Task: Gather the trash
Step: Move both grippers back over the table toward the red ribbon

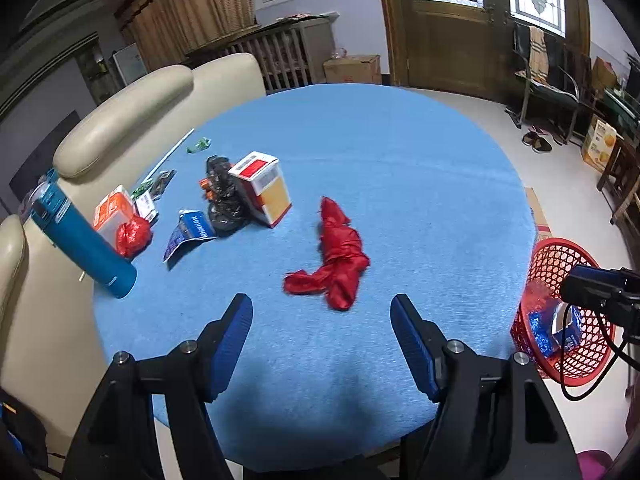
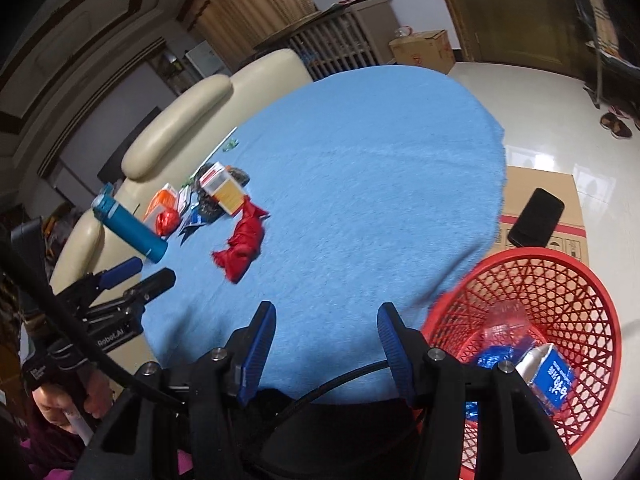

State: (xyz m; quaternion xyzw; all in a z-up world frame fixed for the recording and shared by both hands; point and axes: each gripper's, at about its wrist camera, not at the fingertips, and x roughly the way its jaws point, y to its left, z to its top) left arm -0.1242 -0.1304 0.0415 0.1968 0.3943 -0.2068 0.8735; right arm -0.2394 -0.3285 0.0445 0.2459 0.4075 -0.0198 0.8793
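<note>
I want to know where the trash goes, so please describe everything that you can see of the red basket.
The red basket is a round bin of openwork plastic lattice with a solid rim. It stands off the blue table, beside its edge, open at the top. Inside lie a blue and white carton, some crumpled blue wrapping and clear plastic. Behind it is a flat cardboard box. No gripper touches it.

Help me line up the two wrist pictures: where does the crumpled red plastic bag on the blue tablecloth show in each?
Left wrist: the crumpled red plastic bag lies centre, just beyond the open fingers.
Right wrist: it lies left of centre, farther off.
Shared landmark: the red-and-white carton with the orange face, just beyond the bag in both.
</note>
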